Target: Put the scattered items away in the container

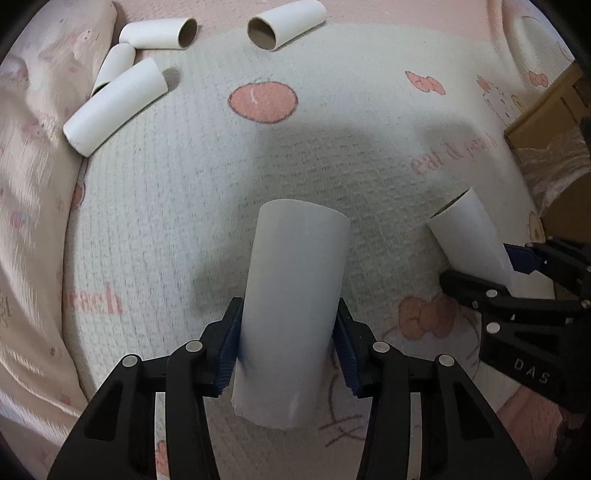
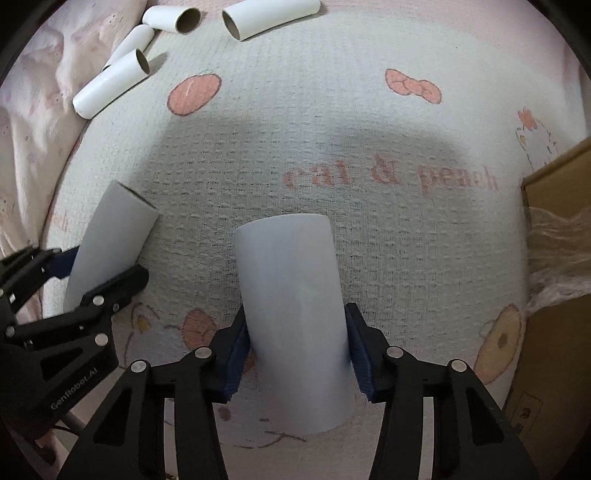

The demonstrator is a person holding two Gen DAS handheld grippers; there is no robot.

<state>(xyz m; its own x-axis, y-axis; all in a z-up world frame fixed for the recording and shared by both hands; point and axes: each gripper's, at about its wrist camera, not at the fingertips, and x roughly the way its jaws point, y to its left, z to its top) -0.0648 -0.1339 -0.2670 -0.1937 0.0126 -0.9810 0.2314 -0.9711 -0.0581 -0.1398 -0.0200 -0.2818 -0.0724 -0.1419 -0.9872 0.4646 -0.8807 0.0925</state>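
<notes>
A white cardboard tube (image 1: 295, 277) lies on the printed bed cover (image 1: 258, 166), and my left gripper (image 1: 287, 321) is shut on it, a blue pad against each side. My right gripper (image 2: 297, 325) grips a second white tube (image 2: 288, 277) the same way. Each view shows the other hand too: the right gripper (image 1: 487, 266) with its tube (image 1: 469, 229) at the right edge, and the left gripper (image 2: 103, 266) with its tube (image 2: 114, 221) at the left edge. Several more tubes (image 1: 114, 107) lie loose at the far left. A brown cardboard box (image 2: 554, 206) stands at the right.
A pink pillow or folded quilt (image 1: 33, 147) runs along the left side of the cover. Crumpled clear plastic (image 2: 561, 251) hangs over the box's near wall. One loose tube (image 1: 288, 24) lies apart from the others at the far middle.
</notes>
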